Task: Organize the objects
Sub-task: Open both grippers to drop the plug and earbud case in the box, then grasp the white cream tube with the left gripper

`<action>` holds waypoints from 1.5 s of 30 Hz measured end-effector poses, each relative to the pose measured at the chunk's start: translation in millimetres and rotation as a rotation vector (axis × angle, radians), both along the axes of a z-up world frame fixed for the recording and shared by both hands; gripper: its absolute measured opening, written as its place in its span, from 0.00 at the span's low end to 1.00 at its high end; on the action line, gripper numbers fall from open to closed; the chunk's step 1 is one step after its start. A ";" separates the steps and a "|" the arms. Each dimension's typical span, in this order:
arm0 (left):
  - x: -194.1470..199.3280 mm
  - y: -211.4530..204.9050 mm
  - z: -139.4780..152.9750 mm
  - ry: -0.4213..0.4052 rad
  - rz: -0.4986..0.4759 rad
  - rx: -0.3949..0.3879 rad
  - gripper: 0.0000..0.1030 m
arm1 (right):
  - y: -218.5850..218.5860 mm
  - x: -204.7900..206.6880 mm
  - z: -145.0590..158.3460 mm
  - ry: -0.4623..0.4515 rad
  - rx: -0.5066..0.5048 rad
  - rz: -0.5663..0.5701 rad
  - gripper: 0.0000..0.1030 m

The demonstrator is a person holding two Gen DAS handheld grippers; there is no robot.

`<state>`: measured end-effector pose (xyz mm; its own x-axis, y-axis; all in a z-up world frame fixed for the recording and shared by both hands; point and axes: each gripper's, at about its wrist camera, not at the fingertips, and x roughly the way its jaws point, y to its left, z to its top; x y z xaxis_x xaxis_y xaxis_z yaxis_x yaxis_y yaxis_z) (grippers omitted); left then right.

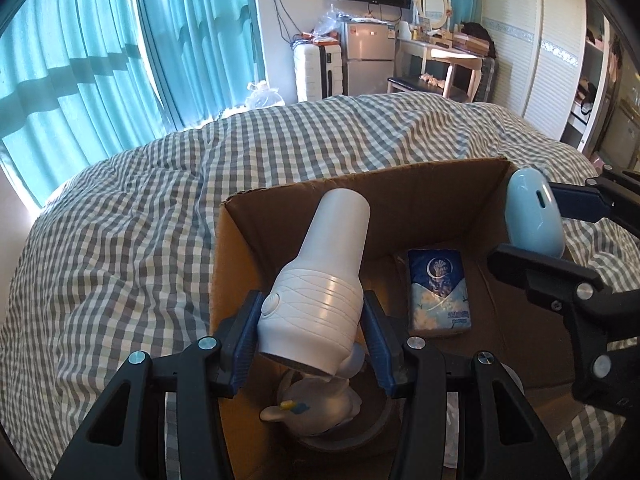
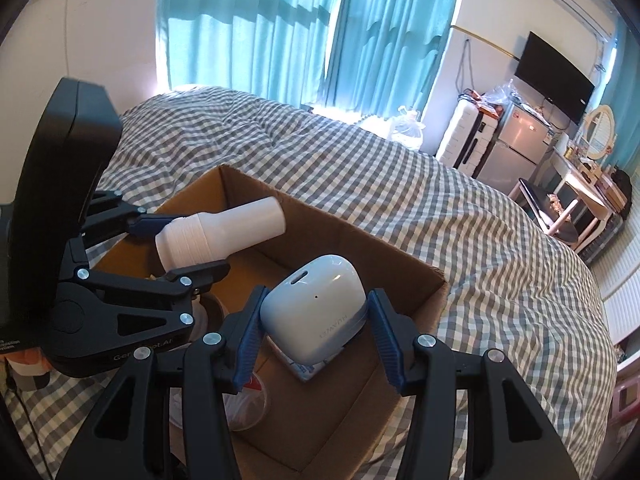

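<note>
My left gripper (image 1: 314, 320) is shut on a white bottle-shaped device (image 1: 320, 280) and holds it over the open cardboard box (image 1: 360, 196) on the bed. It also shows in the right wrist view (image 2: 216, 236). My right gripper (image 2: 314, 326) is shut on a pale blue earbud case (image 2: 316, 308) above the box (image 2: 360, 236); the case shows in the left wrist view (image 1: 534, 214). Inside the box lie a blue tissue pack (image 1: 438, 292), a white duck toy (image 1: 316, 404) and a roll of tape (image 1: 360, 432).
The box rests on a grey-and-white checked duvet (image 1: 120, 240). Teal curtains (image 1: 100, 60) hang behind the bed. A suitcase (image 1: 318, 68), small fridge (image 1: 368, 56) and dressing table (image 1: 440, 52) stand beyond the bed's foot. A clear plastic lid (image 2: 248, 404) lies in the box.
</note>
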<state>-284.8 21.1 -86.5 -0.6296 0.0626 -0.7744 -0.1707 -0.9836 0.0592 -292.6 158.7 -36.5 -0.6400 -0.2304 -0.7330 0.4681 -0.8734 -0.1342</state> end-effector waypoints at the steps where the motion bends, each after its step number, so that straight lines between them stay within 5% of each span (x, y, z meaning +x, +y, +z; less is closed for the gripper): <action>1: 0.6 -1.9 1.0 0.000 0.002 0.008 0.51 | 2.8 0.9 2.8 0.002 -0.017 -0.004 0.55; 4: 6.9 -5.7 7.2 0.002 0.006 0.053 0.67 | 11.5 5.3 18.0 0.032 -0.062 -0.022 0.70; 8: 17.0 -6.9 25.7 0.030 0.013 0.079 0.89 | 19.9 18.5 43.0 0.072 -0.092 -0.040 0.70; 18: 69.1 -5.3 88.0 0.126 0.051 0.099 0.91 | 47.3 86.1 109.8 0.196 -0.090 -0.099 0.71; 29: 149.8 7.5 130.4 0.220 0.147 0.047 0.92 | 74.2 175.3 119.2 0.191 -0.104 -0.079 0.71; 35: 176.0 4.5 110.9 0.203 0.210 0.057 0.92 | 74.9 211.0 93.9 0.192 -0.070 -0.059 0.71; 45: 207.6 2.0 6.0 0.005 0.237 0.031 0.92 | 83.1 230.5 20.7 0.050 -0.102 -0.119 0.71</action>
<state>-77.2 23.2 -80.5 -0.6338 -0.0633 -0.7709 0.0650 -0.9975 0.0285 -62.1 241.7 -15.8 -0.7024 -0.2223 -0.6761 0.3552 -0.9327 -0.0623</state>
